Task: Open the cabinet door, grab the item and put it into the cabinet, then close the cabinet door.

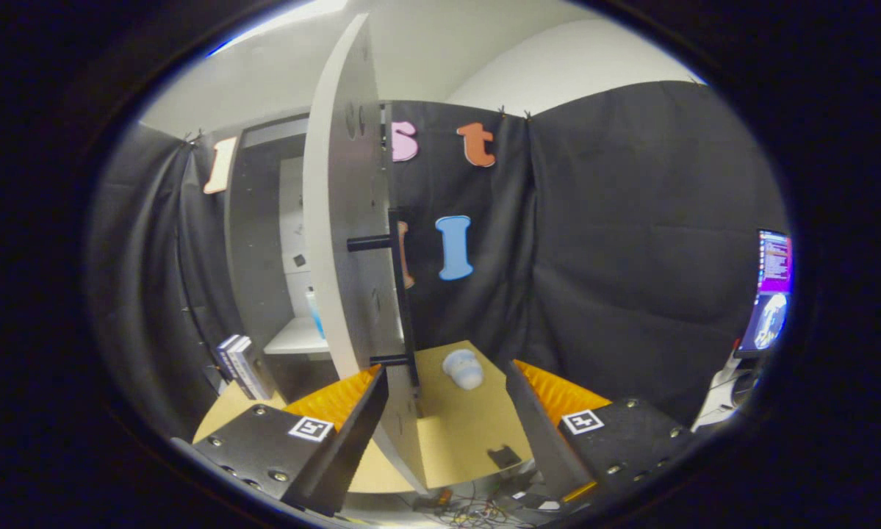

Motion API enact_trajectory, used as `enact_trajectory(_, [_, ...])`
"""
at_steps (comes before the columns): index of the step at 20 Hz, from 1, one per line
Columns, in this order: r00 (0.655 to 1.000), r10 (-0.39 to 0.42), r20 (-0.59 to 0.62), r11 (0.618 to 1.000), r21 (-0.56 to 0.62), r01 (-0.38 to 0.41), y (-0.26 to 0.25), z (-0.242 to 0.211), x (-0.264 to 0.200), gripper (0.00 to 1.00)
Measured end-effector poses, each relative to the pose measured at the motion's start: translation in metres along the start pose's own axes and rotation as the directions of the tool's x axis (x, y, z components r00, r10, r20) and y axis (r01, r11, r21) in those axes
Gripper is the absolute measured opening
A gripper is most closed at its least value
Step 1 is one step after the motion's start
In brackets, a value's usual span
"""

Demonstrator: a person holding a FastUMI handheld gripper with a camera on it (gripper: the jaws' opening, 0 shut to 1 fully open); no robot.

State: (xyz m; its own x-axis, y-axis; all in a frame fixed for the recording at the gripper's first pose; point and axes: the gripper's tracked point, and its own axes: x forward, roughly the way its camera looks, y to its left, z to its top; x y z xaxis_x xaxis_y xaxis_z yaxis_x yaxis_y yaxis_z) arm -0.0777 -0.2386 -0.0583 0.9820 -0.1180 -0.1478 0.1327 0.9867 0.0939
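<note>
The tool (447, 400) is standing spread wide, its two fingers (352, 426) parted with nothing pinched between them. The cabinet door (341, 242) is hanging open and showing nearly edge-on, its lower edge running down between the two fingers, closer to the left one. A dark bar handle (403, 294) is running upright along the door's far face, held off the panel by short pegs, and its lower end is sitting just beside the tip of the left finger; I cannot tell whether they are touching.

The item, a small pale rounded thing (464, 368), is lying on the tan worktop (469, 433) just ahead of the fingers, between them and to the right of the door, apart from both fingers. Left of the door the cabinet (264, 242) is standing open, with a pale shelf (297, 338) showing inside and something bluish (314, 312) standing on it, too much hidden by the door to make out. Two books (240, 364) are leaning at the foot of the cabinet, beyond the left finger. Far off past the right finger a lit screen (769, 294) is glowing, and loose cables (477, 507) are lying under the worktop's near edge
</note>
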Motion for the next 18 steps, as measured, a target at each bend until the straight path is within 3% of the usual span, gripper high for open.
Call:
enact_trajectory(4, [0.992,0.123,-0.009,0.992,0.013,-0.123,0.046,-0.01,0.009,0.97])
enact_trajectory(9, [0.975,0.221,-0.013,0.974,0.048,-0.22,0.088,-0.016,0.023,0.97])
enact_trajectory(18, [0.945,0.326,-0.039,0.945,0.007,-0.326,0.144,-0.02,0.052,0.97])
